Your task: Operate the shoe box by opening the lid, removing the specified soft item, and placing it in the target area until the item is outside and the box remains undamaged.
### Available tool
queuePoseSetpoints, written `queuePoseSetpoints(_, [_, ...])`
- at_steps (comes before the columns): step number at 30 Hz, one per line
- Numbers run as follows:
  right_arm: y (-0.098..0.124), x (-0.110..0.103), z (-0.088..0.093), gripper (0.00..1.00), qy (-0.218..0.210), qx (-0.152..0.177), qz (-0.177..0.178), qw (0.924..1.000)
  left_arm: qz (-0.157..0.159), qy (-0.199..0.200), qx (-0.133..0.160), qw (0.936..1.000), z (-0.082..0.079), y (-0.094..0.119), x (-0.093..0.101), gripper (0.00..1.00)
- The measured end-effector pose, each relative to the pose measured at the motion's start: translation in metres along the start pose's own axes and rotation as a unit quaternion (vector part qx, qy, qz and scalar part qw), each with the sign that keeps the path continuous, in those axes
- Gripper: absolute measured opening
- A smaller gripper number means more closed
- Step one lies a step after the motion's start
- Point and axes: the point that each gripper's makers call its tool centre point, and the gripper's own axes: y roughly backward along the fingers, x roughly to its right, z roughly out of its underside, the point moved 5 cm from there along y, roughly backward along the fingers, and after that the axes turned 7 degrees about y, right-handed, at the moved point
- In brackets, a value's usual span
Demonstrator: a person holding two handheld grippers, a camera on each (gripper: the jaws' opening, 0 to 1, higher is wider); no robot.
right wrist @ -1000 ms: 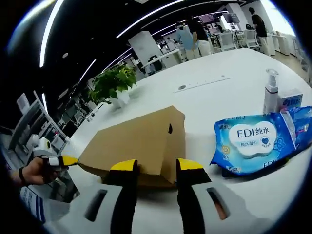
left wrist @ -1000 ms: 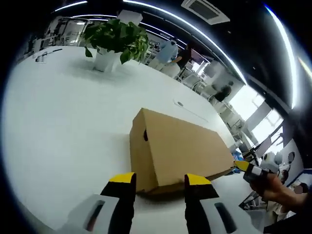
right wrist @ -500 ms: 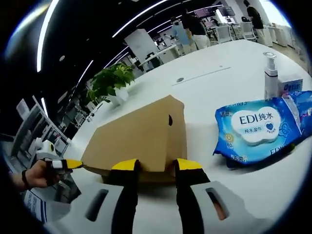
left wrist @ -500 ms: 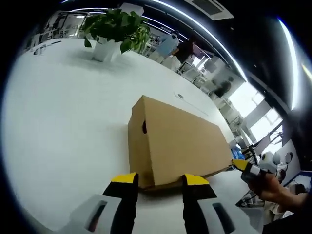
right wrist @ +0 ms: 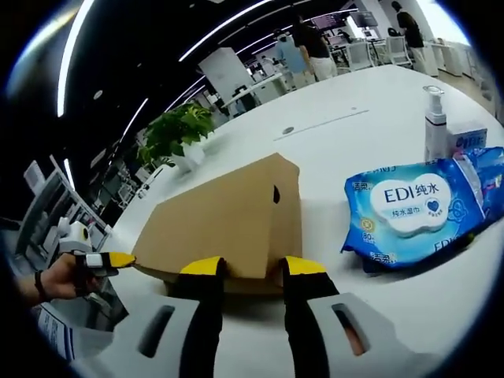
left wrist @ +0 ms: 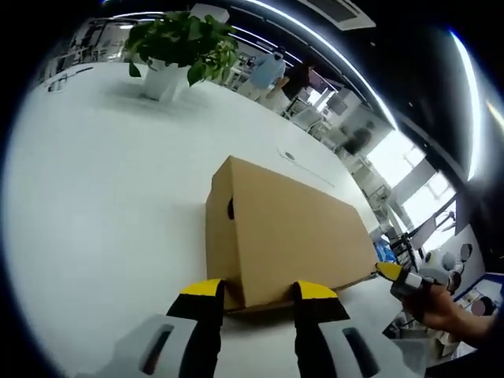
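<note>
Open-plan office, strip lights overhead, and a wide white counter running the length of it. In the left gripper view, a potted plant sits far up the counter, with people blurred in the background. The brown box lies mid-counter, lid down, a small dark hole in its end wall. The left claw stands with its yellow-tipped jaws parted, one either side of the box's near corner, right at the lid's lower edge; whether they touch the cardboard, I cannot tell. Off to the right, a hand brings the right claw's yellow tip to the box's far corner.

Over to the right gripper view: same counter, same plant beyond. The box sits closed, dead ahead. The right claw is parted and holding nothing, its tips at the box's near bottom edge. Right of the box, apart from it, lies a blue wipes pack, a pump bottle standing behind. At far left, a hand holds the left claw's tip against the box's other end.
</note>
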Motion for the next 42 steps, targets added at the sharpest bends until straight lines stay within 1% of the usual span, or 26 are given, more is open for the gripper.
queuePoseSetpoints(7, [-0.002, 0.019, -0.014, 0.27, 0.001, -0.001, 0.022, 0.9998, 0.008, -0.008, -0.007, 0.9999, -0.015, -0.026, 0.014, 0.35])
queuePoseSetpoints(12, [0.000, 0.032, -0.020, 0.26, 0.000, 0.000, 0.035, 0.9994, 0.012, -0.014, -0.014, 0.9997, -0.019, -0.040, 0.024, 0.35])
queuePoseSetpoints(15, [0.003, 0.037, -0.022, 0.26, -0.003, 0.001, 0.040, 0.9992, 0.015, -0.017, -0.019, 0.9996, -0.019, -0.044, 0.029, 0.35])
queuePoseSetpoints(23, [0.004, 0.038, -0.022, 0.26, -0.005, 0.001, 0.040, 0.9992, 0.015, -0.017, -0.018, 0.9996, -0.019, -0.045, 0.030, 0.35])
queuePoseSetpoints(26, [0.005, 0.038, -0.022, 0.26, -0.005, -0.003, 0.040, 0.9992, 0.006, -0.022, -0.008, 0.9997, -0.017, -0.042, 0.033, 0.34])
queuePoseSetpoints(28, [0.006, 0.038, -0.025, 0.24, 0.014, -0.004, 0.040, 0.9991, 0.000, -0.029, -0.002, 0.9996, -0.016, -0.039, 0.034, 0.33])
queuePoseSetpoints(29, [0.010, 0.039, -0.027, 0.20, 0.032, -0.001, 0.044, 0.9985, -0.001, -0.030, 0.001, 0.9996, -0.016, -0.036, 0.036, 0.33])
queuePoseSetpoints(30, [0.014, 0.040, -0.028, 0.18, 0.036, 0.007, 0.043, 0.9984, 0.000, -0.028, 0.006, 0.9996, -0.016, -0.033, 0.037, 0.33])
queuePoseSetpoints(31, [0.019, 0.042, -0.029, 0.18, 0.035, 0.016, 0.043, 0.9983, 0.002, -0.026, 0.013, 0.9996, -0.017, -0.030, 0.039, 0.34])
queuePoseSetpoints(32, [0.024, 0.044, -0.028, 0.23, 0.033, 0.021, 0.039, 0.9985, 0.004, -0.028, 0.023, 0.9993, -0.019, -0.026, 0.042, 0.34])
queuePoseSetpoints(34, [0.036, 0.051, -0.026, 0.34, 0.032, 0.025, 0.035, 0.9986, -0.003, -0.034, 0.031, 0.9989, -0.020, -0.019, 0.046, 0.39])
queuePoseSetpoints(37, [0.059, 0.064, -0.021, 0.38, 0.052, 0.029, 0.045, 0.9972, -0.011, -0.042, 0.041, 0.9982, -0.016, -0.009, 0.051, 0.44])
queuePoseSetpoints(39, [0.074, 0.075, -0.016, 0.40, 0.052, 0.030, 0.052, 0.9968, -0.013, -0.055, 0.043, 0.9974, -0.010, -0.003, 0.058, 0.47])
queuePoseSetpoints(40, [0.083, 0.083, -0.014, 0.44, 0.051, 0.035, 0.062, 0.9961, -0.013, -0.064, 0.042, 0.9970, -0.007, -0.001, 0.062, 0.47])
queuePoseSetpoints(42, [0.095, 0.092, -0.012, 0.52, 0.046, 0.048, 0.081, 0.9945, -0.012, -0.089, 0.033, 0.9955, 0.005, 0.001, 0.071, 0.50])
